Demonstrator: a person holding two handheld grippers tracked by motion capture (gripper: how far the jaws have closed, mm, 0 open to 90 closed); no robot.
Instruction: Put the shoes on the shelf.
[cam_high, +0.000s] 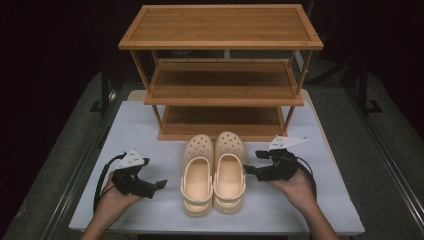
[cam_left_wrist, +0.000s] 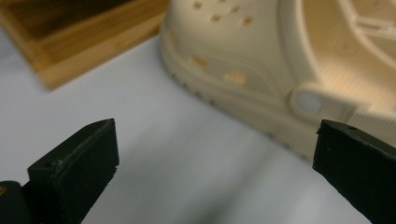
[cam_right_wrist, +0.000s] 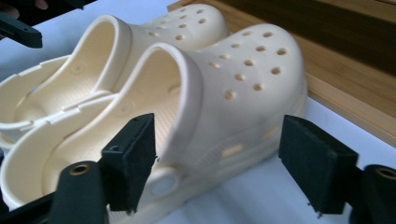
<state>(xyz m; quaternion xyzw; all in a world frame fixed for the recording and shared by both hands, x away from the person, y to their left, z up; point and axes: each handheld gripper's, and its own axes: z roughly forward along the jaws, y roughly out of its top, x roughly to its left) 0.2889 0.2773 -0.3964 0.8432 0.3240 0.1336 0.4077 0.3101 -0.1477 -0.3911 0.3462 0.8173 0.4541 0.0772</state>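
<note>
Both grippers, left (cam_high: 161, 184) and right (cam_high: 248, 170), are gaping wide and empty beside the clogs (cam_high: 214, 170), looking light, soft foam, best pinched at the side wall.

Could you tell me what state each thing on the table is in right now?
Left clog: upright on the table, not gripped.
Right clog: upright, touching the left clog, not gripped.
Shelf rack: standing, all three shelves bare.
Left gripper: open, holding nothing.
Right gripper: open beside the right clog.
</note>
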